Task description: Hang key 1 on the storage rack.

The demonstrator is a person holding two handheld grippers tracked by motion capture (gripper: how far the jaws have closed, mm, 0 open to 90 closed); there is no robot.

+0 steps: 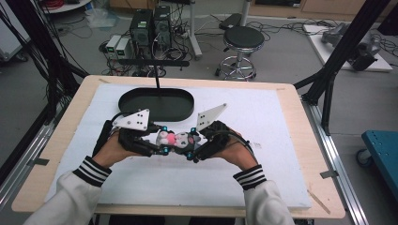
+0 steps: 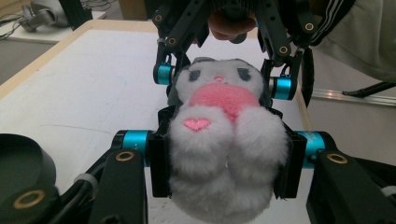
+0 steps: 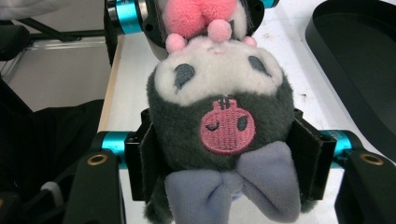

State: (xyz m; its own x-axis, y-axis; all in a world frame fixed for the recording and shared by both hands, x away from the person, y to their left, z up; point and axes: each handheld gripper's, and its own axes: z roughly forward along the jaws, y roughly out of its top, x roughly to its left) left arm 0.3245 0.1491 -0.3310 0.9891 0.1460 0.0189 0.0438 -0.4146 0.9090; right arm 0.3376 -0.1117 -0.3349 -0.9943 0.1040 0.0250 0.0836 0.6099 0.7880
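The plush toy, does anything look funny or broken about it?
Nothing looks torn. The plush toy hangs above the table, stretched between two grippers: the left gripper pinches its white legs, the right gripper squeezes its dark head, which dents a little.

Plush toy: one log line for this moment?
plush toy | left tongs: gripping white legs end | right tongs: gripping dark head end | held above table | tray behind

place: lab | signs: computer towers (image 1: 150, 28), floor cables (image 1: 281, 26), stool (image 1: 242, 40), black frame struts (image 1: 345, 47)
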